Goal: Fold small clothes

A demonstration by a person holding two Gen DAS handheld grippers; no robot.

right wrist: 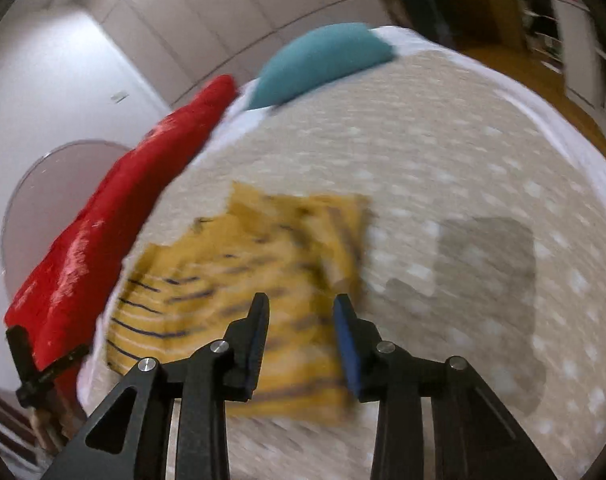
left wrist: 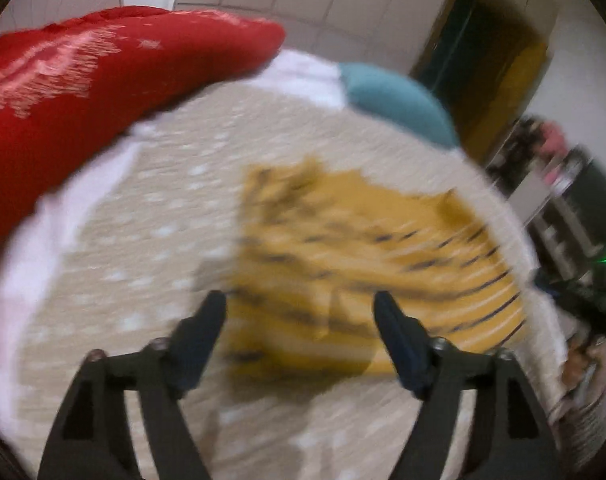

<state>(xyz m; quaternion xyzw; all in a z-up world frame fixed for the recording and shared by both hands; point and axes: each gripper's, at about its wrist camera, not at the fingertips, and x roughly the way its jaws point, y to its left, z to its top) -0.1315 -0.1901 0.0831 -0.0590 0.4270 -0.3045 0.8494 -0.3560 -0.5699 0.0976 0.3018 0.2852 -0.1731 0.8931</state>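
Note:
A small yellow garment with dark stripes (left wrist: 355,264) lies partly folded on a beige dotted bedspread (left wrist: 155,216). It also shows in the right wrist view (right wrist: 255,276). My left gripper (left wrist: 301,304) is open and empty, held above the garment's near edge. My right gripper (right wrist: 301,306) is open and empty, above the garment's near right corner. Both views are blurred by motion.
A red pillow (left wrist: 83,92) and a teal pillow (left wrist: 399,100) lie at the far edge of the bed, also in the right wrist view, red (right wrist: 115,216) and teal (right wrist: 323,60). White wardrobe doors (right wrist: 231,12) stand behind. Shelves (left wrist: 563,208) stand beside the bed.

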